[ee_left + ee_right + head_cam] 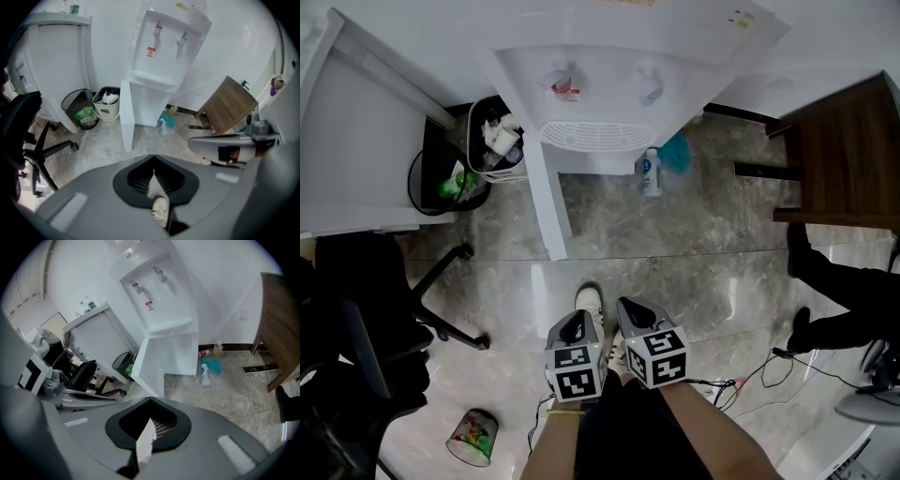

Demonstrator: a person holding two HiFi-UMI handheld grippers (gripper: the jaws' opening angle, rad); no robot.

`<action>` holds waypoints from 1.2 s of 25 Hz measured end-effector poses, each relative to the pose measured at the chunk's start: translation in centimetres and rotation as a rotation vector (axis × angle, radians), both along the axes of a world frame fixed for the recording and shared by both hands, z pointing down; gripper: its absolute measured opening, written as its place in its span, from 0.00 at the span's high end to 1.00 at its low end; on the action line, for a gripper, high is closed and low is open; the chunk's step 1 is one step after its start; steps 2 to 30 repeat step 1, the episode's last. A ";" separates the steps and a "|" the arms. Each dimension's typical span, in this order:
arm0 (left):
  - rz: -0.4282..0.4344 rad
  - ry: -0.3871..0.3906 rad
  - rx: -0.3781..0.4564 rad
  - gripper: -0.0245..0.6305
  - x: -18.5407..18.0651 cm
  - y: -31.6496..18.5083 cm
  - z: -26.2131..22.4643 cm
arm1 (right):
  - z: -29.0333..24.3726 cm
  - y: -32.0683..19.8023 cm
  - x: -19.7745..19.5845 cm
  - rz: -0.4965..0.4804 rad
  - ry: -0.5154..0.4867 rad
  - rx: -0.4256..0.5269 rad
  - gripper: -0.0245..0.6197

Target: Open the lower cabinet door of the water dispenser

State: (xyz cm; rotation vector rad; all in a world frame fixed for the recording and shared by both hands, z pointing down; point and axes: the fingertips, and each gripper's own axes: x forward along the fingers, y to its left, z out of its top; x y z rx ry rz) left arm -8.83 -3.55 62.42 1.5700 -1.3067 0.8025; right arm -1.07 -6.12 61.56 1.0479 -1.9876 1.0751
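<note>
Above the floor [703,253], left claw [577,325] and right claw [635,312] hang closed.

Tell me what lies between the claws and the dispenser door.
Head view: only bare floor, plus the person's white shoe beside the left claw; the door stands open.

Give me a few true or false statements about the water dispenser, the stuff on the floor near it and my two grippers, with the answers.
1. The lower cabinet door of the water dispenser stands open. True.
2. The right gripper holds the door's edge. False: it is shut on nothing, well short of the door.
3. A white bottle stands on the floor beside the dispenser. True.
4. The left gripper has its fingers spread wide. False: they are together.
</note>
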 end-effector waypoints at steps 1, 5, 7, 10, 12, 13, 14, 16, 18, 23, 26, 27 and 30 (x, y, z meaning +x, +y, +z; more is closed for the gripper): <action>0.001 0.001 -0.002 0.95 0.0 0.0 0.0 | 0.0 0.0 0.0 -0.002 0.001 0.001 0.98; 0.001 0.001 -0.002 0.95 0.0 0.0 0.0 | 0.0 0.0 0.0 -0.002 0.001 0.001 0.98; 0.001 0.001 -0.002 0.95 0.0 0.0 0.0 | 0.0 0.0 0.0 -0.002 0.001 0.001 0.98; 0.001 0.001 -0.002 0.95 0.0 0.0 0.0 | 0.0 0.0 0.0 -0.002 0.001 0.001 0.98; 0.001 0.001 -0.002 0.95 0.0 0.0 0.0 | 0.0 0.0 0.0 -0.002 0.001 0.001 0.98; 0.001 0.001 -0.002 0.95 0.0 0.0 0.0 | 0.0 0.0 0.0 -0.002 0.001 0.001 0.98; 0.001 0.001 -0.002 0.95 0.0 0.0 0.0 | 0.0 0.0 0.0 -0.002 0.001 0.001 0.98; 0.001 0.001 -0.002 0.95 0.0 0.0 0.0 | 0.0 0.0 0.0 -0.002 0.001 0.001 0.98; 0.001 0.001 -0.002 0.95 0.0 0.0 0.0 | 0.0 0.0 0.0 -0.002 0.001 0.001 0.98; 0.001 0.001 -0.002 0.95 0.0 0.0 0.0 | 0.0 0.0 0.0 -0.002 0.001 0.001 0.98; 0.001 0.001 -0.002 0.95 0.0 0.0 0.0 | 0.0 0.0 0.0 -0.002 0.001 0.001 0.98; 0.001 0.001 -0.002 0.95 0.0 0.0 0.0 | 0.0 0.0 0.0 -0.002 0.001 0.001 0.98; 0.001 0.001 -0.002 0.95 0.0 0.0 0.0 | 0.0 0.0 0.0 -0.002 0.001 0.001 0.98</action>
